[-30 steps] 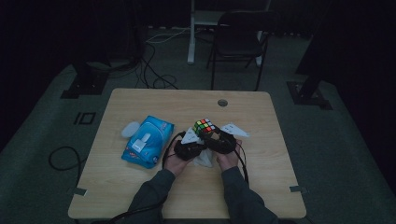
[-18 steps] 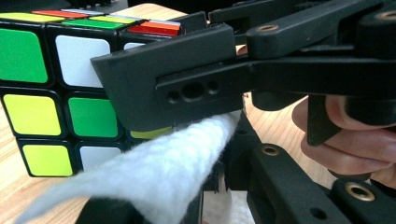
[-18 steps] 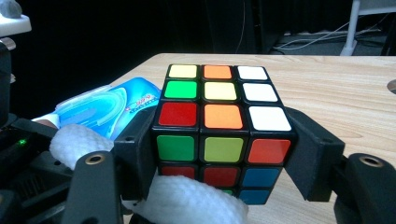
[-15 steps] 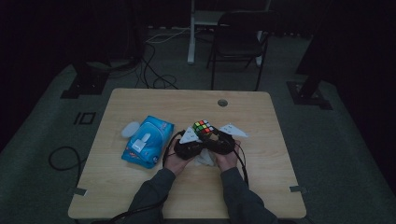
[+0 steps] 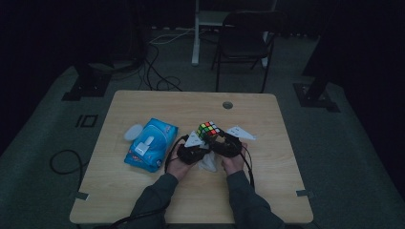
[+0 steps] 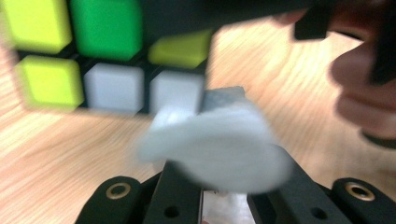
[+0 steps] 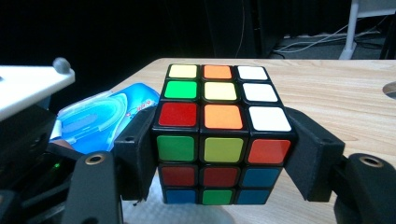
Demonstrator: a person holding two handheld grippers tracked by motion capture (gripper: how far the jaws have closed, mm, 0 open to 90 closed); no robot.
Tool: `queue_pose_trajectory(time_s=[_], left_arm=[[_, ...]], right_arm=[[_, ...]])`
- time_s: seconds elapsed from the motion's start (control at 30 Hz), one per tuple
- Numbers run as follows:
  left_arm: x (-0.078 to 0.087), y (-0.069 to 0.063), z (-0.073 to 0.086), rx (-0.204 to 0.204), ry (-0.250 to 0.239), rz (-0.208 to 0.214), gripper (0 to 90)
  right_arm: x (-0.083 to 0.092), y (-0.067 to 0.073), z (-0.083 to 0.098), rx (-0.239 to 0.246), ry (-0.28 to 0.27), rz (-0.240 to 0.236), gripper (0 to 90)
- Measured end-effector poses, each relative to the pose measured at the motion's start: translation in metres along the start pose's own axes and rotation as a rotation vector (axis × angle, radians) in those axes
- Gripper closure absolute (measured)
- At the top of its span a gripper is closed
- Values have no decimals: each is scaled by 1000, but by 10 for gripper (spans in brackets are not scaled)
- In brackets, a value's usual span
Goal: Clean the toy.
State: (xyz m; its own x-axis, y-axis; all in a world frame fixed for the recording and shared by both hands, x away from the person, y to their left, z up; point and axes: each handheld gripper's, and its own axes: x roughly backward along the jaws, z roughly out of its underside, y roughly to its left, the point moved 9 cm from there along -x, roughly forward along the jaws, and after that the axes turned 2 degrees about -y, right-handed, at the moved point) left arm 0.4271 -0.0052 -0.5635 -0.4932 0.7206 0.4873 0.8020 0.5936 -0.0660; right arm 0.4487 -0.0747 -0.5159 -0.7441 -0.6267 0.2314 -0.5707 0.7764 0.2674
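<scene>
A scrambled colour cube (image 7: 219, 135) sits between the two black jaws of my right gripper (image 7: 224, 156), which is shut on its sides just above the table. In the high view the cube (image 5: 208, 130) is at the table's middle, with the right gripper (image 5: 228, 144) behind it. My left gripper (image 6: 224, 186) is shut on a crumpled white wipe (image 6: 219, 149) and holds it right against the cube (image 6: 112, 56), at its white and yellow squares. Seen from above, the left gripper (image 5: 193, 152) is beside the cube on the left.
A blue pack of wet wipes (image 5: 150, 144) lies to the left on the wooden table (image 5: 286, 191), with a small white oval lid (image 5: 133, 132) beside it. A white tissue (image 5: 208, 163) lies between the hands. A cable hole (image 5: 228, 105) is at the far edge. A chair stands beyond.
</scene>
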Motion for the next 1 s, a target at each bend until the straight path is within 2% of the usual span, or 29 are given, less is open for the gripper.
queue_pose_trajectory(time_s=[0.13, 0.47, 0.63, 1.0], left_arm=[[10, 14, 3, 39, -8, -46, 869], [31, 30, 4, 64, -6, -125, 865], [36, 32, 5, 69, -1, -141, 866], [46, 38, 9, 106, 16, -177, 864]], right_arm=[[2, -4, -1, 4, 3, 11, 344], [2, -7, 3, 40, 25, 25, 344], [4, -10, 4, 56, 33, 36, 344], [10, -22, 8, 102, 60, 74, 344]])
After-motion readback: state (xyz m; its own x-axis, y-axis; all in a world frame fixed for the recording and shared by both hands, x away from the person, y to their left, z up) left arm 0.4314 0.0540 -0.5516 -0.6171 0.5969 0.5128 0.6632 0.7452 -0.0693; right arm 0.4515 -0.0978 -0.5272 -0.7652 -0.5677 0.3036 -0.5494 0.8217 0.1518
